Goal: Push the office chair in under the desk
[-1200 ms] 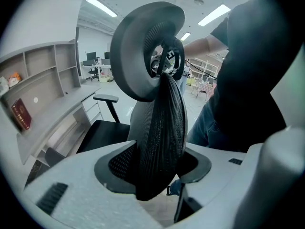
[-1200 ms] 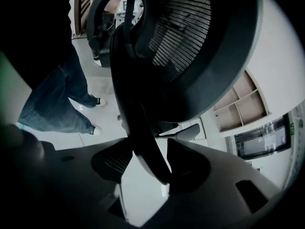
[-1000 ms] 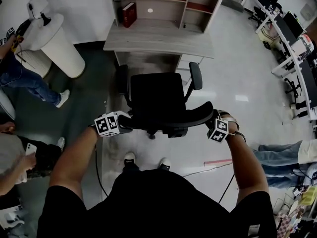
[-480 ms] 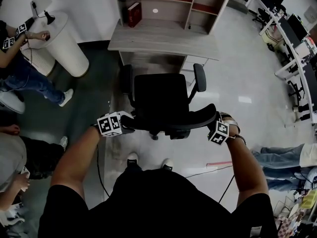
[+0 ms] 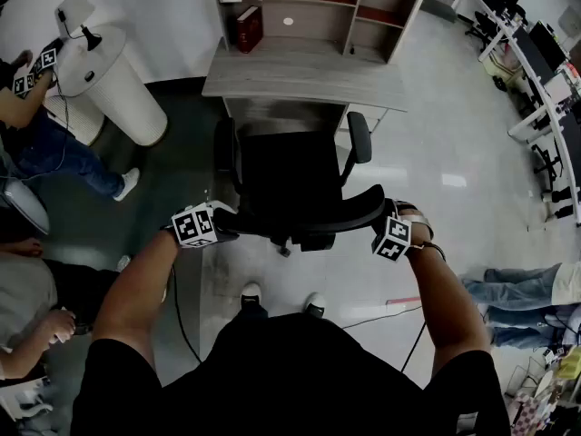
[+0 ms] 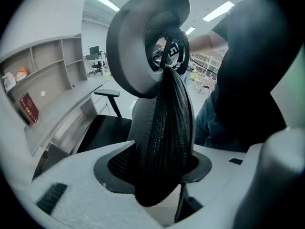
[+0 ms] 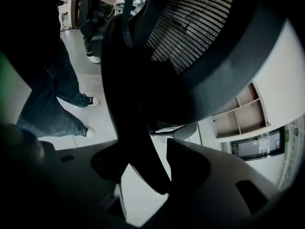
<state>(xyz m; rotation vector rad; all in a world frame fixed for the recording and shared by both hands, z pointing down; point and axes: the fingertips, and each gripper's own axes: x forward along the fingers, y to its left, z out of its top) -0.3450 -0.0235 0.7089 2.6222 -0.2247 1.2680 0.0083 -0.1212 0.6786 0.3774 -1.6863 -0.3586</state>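
Before wood-grain desk (image 5: pixel 304 71), black mesh office chair (image 5: pixel 290 175) — left claw (image 5: pixel 229 229), right claw (image 5: pixel 385 218) clamped on curved backrest (image 5: pixel 313 218)

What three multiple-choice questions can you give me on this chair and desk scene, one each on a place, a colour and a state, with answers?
1. The red book stands:
A. in the desk's shelving
B. on the office chair's seat
C. in the left gripper

2. The seat is:
A. red
B. white
C. black

3. The left gripper and right gripper are:
A. hanging free
B. closed on the backrest's two ends
C. closed on the book

Answers:
1. A, the head view shows it upright in the left compartment.
2. C, it looks black from above.
3. B, each gripper view shows the backrest's edge between its jaws.
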